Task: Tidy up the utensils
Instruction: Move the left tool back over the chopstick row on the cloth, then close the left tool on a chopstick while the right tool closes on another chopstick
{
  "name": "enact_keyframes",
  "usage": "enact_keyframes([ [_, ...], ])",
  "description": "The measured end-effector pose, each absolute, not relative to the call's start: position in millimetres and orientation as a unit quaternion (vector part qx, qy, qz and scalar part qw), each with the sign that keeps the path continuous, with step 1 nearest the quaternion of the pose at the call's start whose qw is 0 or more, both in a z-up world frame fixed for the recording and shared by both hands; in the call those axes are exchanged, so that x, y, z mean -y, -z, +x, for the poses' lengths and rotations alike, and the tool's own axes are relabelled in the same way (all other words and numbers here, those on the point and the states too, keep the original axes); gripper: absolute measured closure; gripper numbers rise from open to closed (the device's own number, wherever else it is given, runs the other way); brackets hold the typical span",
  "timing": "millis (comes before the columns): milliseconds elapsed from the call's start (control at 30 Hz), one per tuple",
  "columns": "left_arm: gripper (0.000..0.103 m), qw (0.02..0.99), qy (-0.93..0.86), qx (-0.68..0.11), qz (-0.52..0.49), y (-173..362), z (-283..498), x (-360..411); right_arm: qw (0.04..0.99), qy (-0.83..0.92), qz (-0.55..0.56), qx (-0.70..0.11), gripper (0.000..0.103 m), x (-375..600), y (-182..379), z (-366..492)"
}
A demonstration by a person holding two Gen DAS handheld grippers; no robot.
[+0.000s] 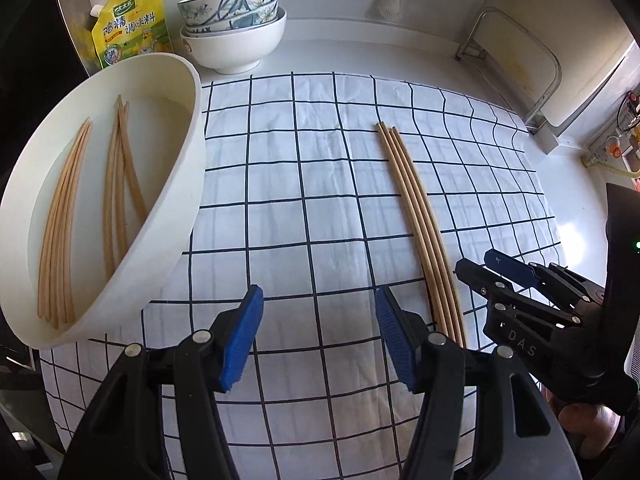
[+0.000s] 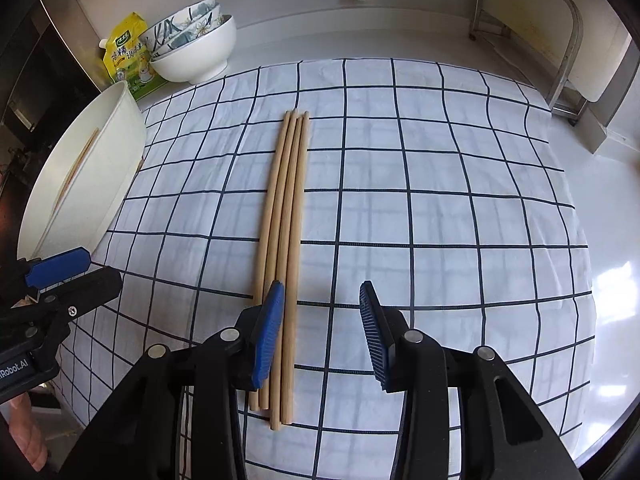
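A white-and-dark checked cloth (image 1: 320, 200) is spread over a white counter (image 2: 600, 280); things are listed from left to right. At the far left a large white basin (image 1: 176, 208) is seen, tilted on the cloth's edge; inside it two loose groups of wooden chopsticks (image 1: 60, 216) are laid, though the exact number cannot be counted. Behind the basin a yellow seasoning pouch (image 1: 132, 24) is propped, and beside it three bowls (image 1: 236, 28) are stacked, one plain white under two patterned. Near the cloth's middle four wooden chopsticks (image 2: 286, 240) are laid side by side, touching, on the cloth. The left gripper (image 1: 320, 336) is held released above bare cloth, nothing between its blue pads; the right gripper (image 2: 320, 336) is likewise spread wide, empty, its left pad (image 2: 268, 336) over the near ends of the four chopsticks. At the far right a metal rack (image 2: 560, 60) is stood.
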State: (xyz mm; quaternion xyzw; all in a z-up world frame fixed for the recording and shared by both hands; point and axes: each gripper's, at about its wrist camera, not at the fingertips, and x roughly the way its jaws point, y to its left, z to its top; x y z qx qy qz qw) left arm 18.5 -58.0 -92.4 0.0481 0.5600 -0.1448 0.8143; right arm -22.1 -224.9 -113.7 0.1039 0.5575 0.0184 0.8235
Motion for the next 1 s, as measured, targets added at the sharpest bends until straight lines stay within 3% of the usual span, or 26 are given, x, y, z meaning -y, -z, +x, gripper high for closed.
enact_keyframes([
  [533, 0.045, 0.809, 0.125, -0.573, 0.040, 107.8, 15.5, 60.5, 0.837, -0.028, 0.037, -0.546, 0.066, 210.0, 125.7, -15.3],
  [600, 0.045, 0.810, 0.125, -0.572, 0.041, 109.1, 16.2, 63.7, 0.839, -0.032, 0.034, -0.543, 0.070, 209.7, 125.7, -16.3],
  [733, 0.044, 0.811, 0.132, -0.569, 0.042, 113.7, 19.0, 74.2, 0.841, -0.038, 0.023, -0.540, 0.096, 210.4, 126.0, -16.2],
  [1000, 0.040, 0.807, 0.155, -0.569, 0.036, 126.1, 25.6, 100.8, 0.840, -0.029, 0.052, -0.539, 0.096, 237.9, 126.4, -26.5],
])
